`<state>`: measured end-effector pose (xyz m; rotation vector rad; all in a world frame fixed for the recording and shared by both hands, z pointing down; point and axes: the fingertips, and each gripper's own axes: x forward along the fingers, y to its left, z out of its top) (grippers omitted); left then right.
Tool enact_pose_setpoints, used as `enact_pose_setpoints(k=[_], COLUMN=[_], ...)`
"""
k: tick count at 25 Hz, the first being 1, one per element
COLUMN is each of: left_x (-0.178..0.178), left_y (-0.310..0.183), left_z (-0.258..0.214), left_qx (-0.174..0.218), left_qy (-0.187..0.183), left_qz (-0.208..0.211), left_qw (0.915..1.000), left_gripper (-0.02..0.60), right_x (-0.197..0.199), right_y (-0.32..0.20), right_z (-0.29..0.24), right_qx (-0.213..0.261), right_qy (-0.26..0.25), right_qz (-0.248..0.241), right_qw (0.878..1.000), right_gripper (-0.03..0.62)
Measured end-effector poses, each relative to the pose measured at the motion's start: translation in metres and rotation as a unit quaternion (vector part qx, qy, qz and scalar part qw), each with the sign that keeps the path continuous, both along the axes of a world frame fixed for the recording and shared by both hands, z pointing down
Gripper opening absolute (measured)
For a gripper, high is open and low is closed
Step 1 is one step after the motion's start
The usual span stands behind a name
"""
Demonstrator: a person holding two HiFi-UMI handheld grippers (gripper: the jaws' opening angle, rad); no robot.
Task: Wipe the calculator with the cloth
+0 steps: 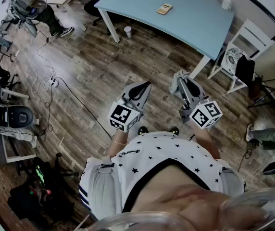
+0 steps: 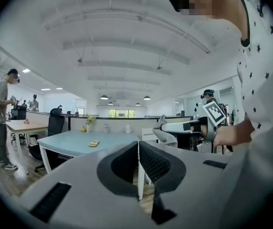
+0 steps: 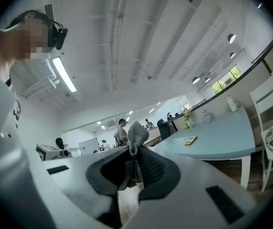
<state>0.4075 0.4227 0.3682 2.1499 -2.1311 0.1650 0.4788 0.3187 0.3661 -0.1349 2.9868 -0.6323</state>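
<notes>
Approach step: cloth in hand, calculator not yet reached.

Head view: the blue desk (image 1: 200, 28) stands at far centre, and the calculator (image 1: 164, 8) lies flat on it, untouched. The left gripper (image 1: 144, 86) and right gripper (image 1: 182, 80) hover over the wood floor (image 1: 94, 71), well apart from the desk.
Left gripper view: fingers (image 2: 155, 163) clenched together on nothing.
Right gripper view: fingers clamped on the grey cloth (image 3: 134, 136), which sticks up above them.
Judgement: wiping has not begun. The next move calls for closing on the desk and laying the cloth flat on the calculator, perhaps with the left gripper steadying it.
</notes>
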Motion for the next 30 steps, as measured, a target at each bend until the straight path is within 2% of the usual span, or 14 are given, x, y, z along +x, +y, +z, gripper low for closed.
enact_pose_setpoints(k=[12, 23, 30], left_x=[0.014, 0.037, 0.054], left_y=[-0.001, -0.027, -0.048], left_z=[-0.003, -0.004, -0.001], left_qx=[-0.003, -0.01, -0.012], left_qy=[0.0, -0.006, -0.011], left_qz=[0.0, 0.019, 0.025], left_qw=[1.0, 0.9998, 0.9996], left_gripper=[0.031, 0.031, 0.031], right_x=[0.014, 0.037, 0.056], right_y=[-0.001, -0.019, -0.039], right_z=[0.0, -0.001, 0.003], right_qx=[-0.004, 0.022, 0.02], right_qy=[-0.002, -0.001, -0.001], right_qz=[0.001, 0.016, 0.022], right_qw=[1.0, 1.0, 1.0], right_gripper=[0.043, 0.044, 0.044])
